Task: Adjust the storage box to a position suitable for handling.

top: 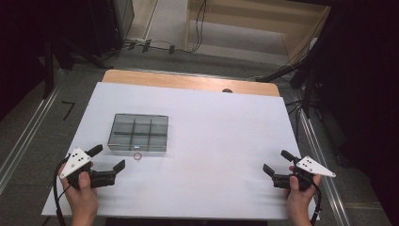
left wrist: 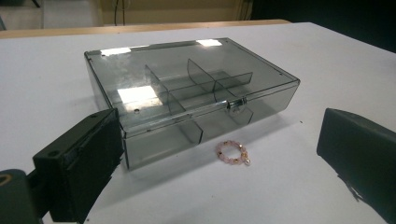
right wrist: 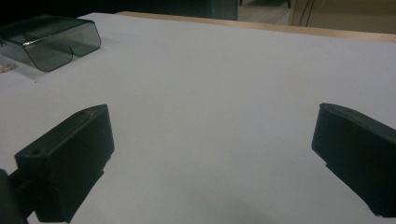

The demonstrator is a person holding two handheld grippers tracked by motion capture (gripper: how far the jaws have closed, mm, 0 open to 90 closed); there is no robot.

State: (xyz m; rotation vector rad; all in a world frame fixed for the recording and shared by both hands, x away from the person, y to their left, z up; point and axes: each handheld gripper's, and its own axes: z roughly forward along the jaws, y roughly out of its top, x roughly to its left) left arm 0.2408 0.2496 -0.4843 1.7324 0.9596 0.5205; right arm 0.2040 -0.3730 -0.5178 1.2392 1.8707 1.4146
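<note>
- In the right gripper view, the smoky clear box (right wrist: 51,39) is cut off by the left edge, so its compartments cannot be seen.
- In the high view, the bead ring (top: 137,156) is too small for its beads to be told apart.
- Both forearms are cut off by the bottom edge.

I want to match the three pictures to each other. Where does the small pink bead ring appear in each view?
High view: the bead ring lies on the white sheet just before the near wall of the clear box.
Left gripper view: bead ring at centre, before the box's latch.
Right gripper view: too blurred to tell.
Shared landmark: the clear box.
</note>
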